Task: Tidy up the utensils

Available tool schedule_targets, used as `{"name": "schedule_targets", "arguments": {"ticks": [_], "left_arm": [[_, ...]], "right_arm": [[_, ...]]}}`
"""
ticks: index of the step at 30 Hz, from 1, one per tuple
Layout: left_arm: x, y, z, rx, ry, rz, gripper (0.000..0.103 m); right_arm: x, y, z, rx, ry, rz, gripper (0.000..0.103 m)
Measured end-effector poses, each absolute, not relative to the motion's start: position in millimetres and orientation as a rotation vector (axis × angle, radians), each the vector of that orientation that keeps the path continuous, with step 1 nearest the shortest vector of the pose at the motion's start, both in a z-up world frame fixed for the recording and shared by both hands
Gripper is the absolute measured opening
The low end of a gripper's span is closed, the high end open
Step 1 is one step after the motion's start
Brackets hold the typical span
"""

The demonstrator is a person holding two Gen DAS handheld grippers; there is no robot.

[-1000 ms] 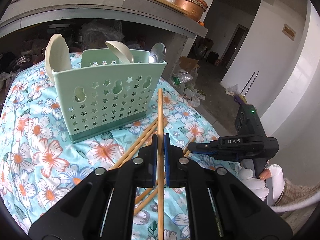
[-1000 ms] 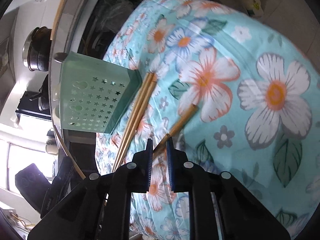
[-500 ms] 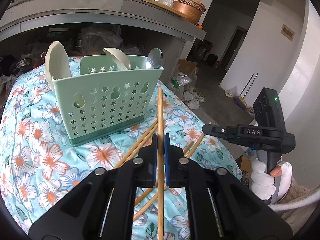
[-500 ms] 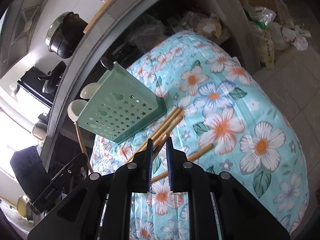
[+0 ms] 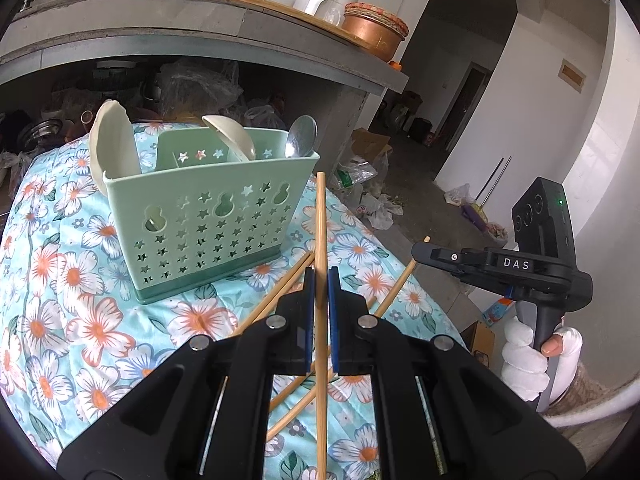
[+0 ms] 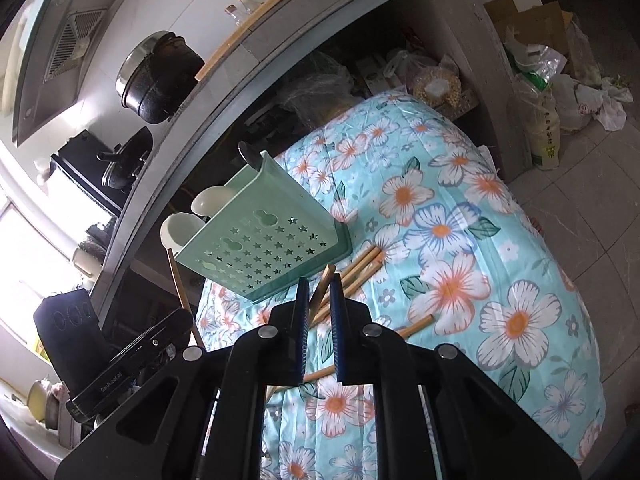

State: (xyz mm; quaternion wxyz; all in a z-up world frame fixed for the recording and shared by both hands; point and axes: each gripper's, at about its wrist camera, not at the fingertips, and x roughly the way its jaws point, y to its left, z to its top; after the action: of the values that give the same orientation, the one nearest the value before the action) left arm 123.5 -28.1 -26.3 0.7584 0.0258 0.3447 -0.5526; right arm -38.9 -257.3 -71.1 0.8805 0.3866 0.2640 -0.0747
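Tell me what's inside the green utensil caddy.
The green caddy holds two cream spoons and one metal spoon, bowls sticking up above the rim. Their handles and the caddy's floor are hidden behind its star-pierced wall. No chopsticks are inside yet.

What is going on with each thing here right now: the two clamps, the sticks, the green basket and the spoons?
left gripper: shut on one chopstick, held off the cloth.
right gripper: shut on another chopstick, lifted.
loose chopsticks: lying flat on the floral cloth.
green caddy: upright on the cloth.
spoons: standing in the caddy, bowls up.
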Motion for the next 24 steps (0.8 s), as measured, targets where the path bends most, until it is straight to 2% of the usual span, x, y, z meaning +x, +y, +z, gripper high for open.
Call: {"name": "schedule_targets", "arguments": {"ticks": [24], "left_arm": [[119, -28, -20, 0.046, 0.726, -1.217, 0.005]], "right_arm": [[-39, -255, -60, 0.766, 0.533, -0.151, 0.010]]}}
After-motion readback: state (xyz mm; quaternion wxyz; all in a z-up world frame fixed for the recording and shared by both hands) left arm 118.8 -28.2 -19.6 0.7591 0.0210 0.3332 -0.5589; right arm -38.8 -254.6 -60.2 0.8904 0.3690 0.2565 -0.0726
